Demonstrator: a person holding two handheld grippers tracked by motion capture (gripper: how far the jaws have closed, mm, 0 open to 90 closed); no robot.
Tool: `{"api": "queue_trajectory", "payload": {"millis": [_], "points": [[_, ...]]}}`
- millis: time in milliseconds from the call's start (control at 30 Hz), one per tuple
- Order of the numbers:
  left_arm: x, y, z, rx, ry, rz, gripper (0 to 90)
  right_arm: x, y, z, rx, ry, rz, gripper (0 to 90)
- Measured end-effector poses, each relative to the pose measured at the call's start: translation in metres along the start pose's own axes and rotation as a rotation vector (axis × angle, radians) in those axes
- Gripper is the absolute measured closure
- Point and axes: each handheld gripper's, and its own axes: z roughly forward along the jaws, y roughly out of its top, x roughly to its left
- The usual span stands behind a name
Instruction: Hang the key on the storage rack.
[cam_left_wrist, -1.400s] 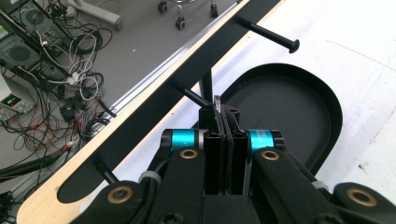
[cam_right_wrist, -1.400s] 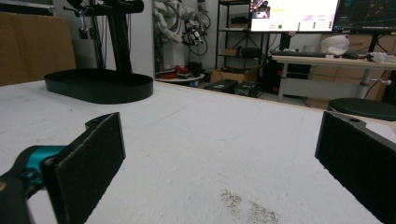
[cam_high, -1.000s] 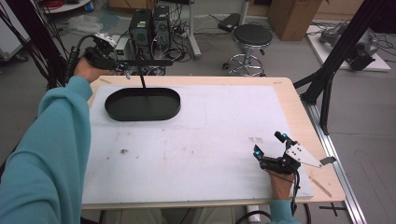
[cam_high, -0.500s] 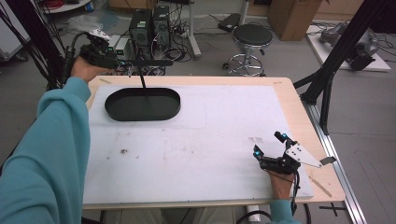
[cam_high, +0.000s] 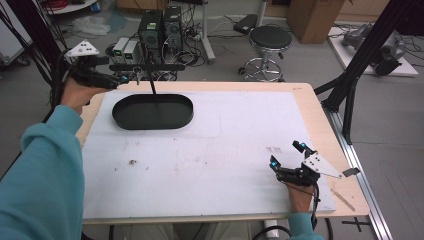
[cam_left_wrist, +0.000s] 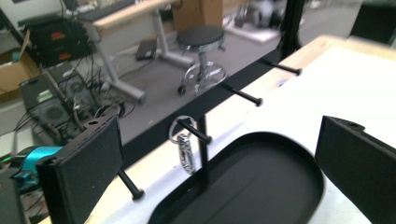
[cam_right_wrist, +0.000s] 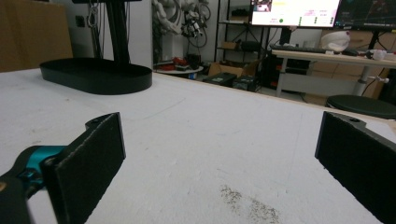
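Note:
A black oval tray (cam_high: 152, 125) sits at the far left of the white table top. A post (cam_high: 151, 82) rises from it and carries a crossbar (cam_high: 147, 66) with several pegs. A silver carabiner on a ring (cam_left_wrist: 186, 151) hangs from one peg, beside the post. My left gripper (cam_high: 120, 76) is held up off the table's far left corner, just left of the crossbar. It is open and holds nothing; the carabiner hangs ahead, between its jaws' lines (cam_left_wrist: 219, 140). My right gripper (cam_high: 286, 154) rests low at the near right, open and empty (cam_right_wrist: 219, 135), facing the tray (cam_right_wrist: 95, 74).
A dark smudge (cam_high: 132, 161) marks the table's near left, and another lies before the right gripper (cam_right_wrist: 250, 205). A thin wooden stick (cam_high: 342, 199) lies by the near right corner. Beyond the table stand computer towers (cam_high: 160, 25), a stool (cam_high: 270, 37) and black frame legs (cam_high: 350, 85).
My left gripper has drawn back to the left, a little away from the crossbar. The right gripper has stayed where it was.

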Motion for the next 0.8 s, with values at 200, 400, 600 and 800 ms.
{"api": "queue_trajectory", "payload": {"millis": [200, 400, 600, 800], "points": [[-0.008, -0.032, -0.023, -0.089, -0.03, -0.024, 1.7, 0.0, 0.0, 0.001, 0.003, -0.008, -0.007, 0.8], [-0.022, -0.056, -0.05, -0.174, -0.041, -0.044, 1.7, 0.0, 0.0, 0.001, 0.004, -0.008, 0.001, 0.8], [-0.048, -0.093, -0.07, -0.252, -0.084, -0.057, 1.7, -0.001, 0.0, 0.0, 0.001, -0.006, 0.005, 0.8], [-0.07, -0.136, -0.077, -0.244, -0.072, -0.08, 1.7, -0.001, 0.0, 0.0, -0.003, -0.008, 0.001, 0.8]]}}
